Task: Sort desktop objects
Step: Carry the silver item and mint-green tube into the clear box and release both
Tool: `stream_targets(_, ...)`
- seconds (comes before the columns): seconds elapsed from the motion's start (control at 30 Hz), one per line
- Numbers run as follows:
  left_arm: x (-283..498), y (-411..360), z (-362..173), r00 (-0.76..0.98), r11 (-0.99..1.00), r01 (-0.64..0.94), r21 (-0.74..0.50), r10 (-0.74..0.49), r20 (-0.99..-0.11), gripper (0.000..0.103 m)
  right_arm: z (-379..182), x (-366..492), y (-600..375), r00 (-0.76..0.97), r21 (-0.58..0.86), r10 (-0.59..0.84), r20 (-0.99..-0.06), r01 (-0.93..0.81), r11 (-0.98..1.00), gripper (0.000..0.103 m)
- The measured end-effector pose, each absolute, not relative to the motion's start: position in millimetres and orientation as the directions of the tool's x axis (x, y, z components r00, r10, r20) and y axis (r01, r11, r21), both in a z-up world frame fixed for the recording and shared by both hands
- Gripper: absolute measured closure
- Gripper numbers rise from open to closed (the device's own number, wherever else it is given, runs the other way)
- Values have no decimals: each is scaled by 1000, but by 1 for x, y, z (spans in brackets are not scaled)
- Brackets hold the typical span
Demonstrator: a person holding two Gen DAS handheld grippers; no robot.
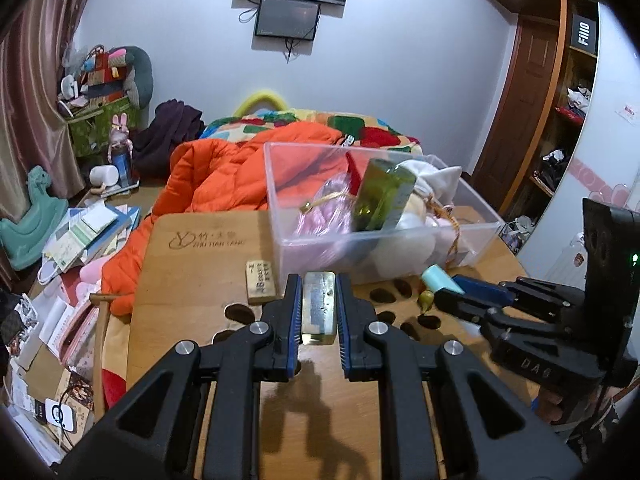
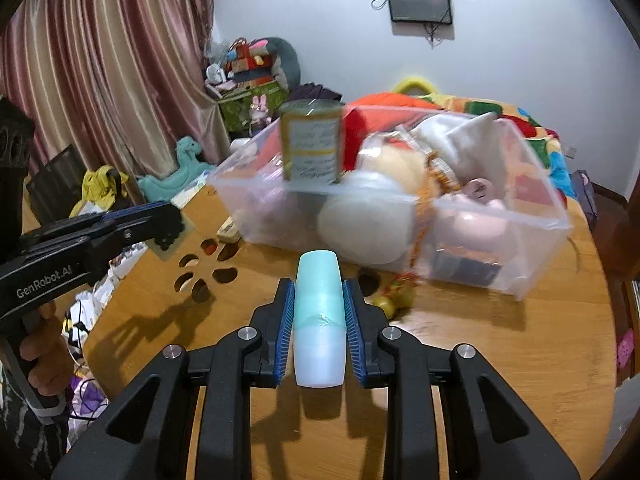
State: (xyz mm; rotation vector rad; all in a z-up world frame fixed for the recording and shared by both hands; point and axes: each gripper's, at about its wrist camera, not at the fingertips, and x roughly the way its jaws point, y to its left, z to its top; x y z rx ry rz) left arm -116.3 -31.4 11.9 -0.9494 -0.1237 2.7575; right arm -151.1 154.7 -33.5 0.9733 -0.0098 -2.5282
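Your left gripper [image 1: 319, 306] is closed on a flat yellowish block [image 1: 319, 308], which sits low in the centre of the left wrist view, pinched between the blue pads just above the wooden table [image 1: 192, 280]. Your right gripper [image 2: 319, 320] is clamped on a pale teal bottle [image 2: 319, 320], held lengthwise between its fingers at the centre of the right wrist view. Just beyond both, in the upper middle of each frame, the clear plastic bin [image 1: 280, 208] rests on the table, filled with soft toys and a green bottle [image 1: 382, 196] that leans tilted inside it. A small wooden stamp block [image 1: 261, 281] lies on the table left of your left gripper. A small yellow-green trinket [image 2: 394, 300] lies near the bin's front wall.
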Motion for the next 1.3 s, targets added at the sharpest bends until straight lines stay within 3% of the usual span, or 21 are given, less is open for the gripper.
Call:
stream_targets(0.73, -155, -35, 45, -818, -980, -126, -152, 190, -543, 88, 29, -165, 223, -812, 116, -286, -509, 264, -958, 81)
stream_targets(1.3, -208, -26, 27, -788, -980, -132, -150, 196, -583, 88, 16, -221, 198, -771, 126, -340, -539, 325, -937, 81)
